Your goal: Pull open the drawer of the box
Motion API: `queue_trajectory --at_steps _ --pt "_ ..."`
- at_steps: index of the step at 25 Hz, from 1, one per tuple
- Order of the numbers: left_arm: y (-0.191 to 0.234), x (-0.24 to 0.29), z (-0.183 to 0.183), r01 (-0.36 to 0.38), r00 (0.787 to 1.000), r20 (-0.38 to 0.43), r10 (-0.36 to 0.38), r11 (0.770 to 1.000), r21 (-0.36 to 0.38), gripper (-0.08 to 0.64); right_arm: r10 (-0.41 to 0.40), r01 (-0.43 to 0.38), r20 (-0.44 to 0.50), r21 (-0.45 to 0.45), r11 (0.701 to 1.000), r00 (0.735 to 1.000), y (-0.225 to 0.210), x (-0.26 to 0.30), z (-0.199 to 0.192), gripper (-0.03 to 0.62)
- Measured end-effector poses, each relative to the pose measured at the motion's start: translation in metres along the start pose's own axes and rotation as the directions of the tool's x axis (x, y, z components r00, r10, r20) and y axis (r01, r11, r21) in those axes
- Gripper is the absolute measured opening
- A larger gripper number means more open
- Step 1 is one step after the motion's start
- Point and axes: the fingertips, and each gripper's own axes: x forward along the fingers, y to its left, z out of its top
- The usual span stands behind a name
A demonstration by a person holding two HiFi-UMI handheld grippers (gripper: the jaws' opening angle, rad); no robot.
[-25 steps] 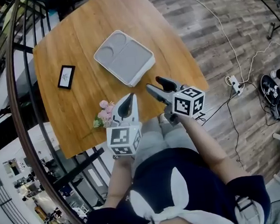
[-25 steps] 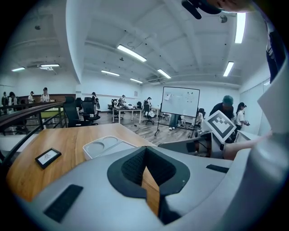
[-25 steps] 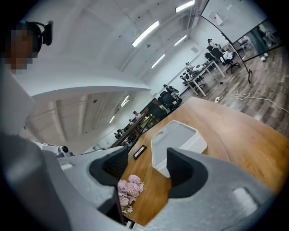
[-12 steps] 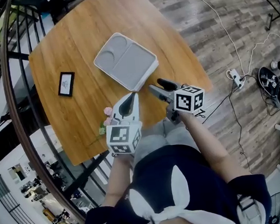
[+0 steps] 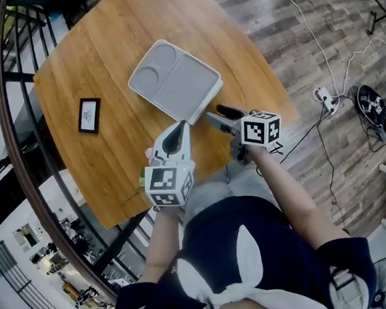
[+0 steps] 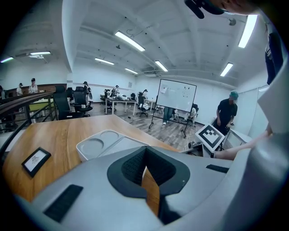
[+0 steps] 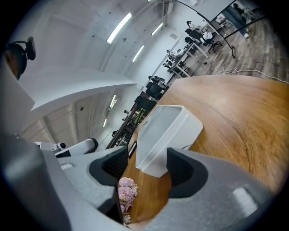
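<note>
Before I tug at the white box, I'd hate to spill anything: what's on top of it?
Nothing rests on the white box: its top shows empty round recesses and a bare flat panel. Its inside is covered.

Head view steeply down over table (image 5: 100, 57); both gripper views low, near, sharing box (image 5: 175, 80) (different sides).

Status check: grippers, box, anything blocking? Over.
Left gripper shut, empty; right gripper open, short of box. Box untouched, looks closed. Pink flower near, not blocking.
</note>
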Motion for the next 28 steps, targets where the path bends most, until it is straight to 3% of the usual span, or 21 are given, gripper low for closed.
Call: queue_trajectory --at_steps 17,28 --pt "0.025 0.030 -0.011 0.021 0.998 -0.063 -0.021 1.000 0.001 0.017 -0.018 0.023 -0.046 0.119 0.993 0.999 -0.049 0.034 -0.012 0.264" --pt "0.043 0.043 -0.022 0.018 0.995 -0.097 -0.019 1.000 -0.014 0.017 0.089 -0.075 -0.055 0.220 0.973 0.994 -0.053 0.047 -0.020 0.256"
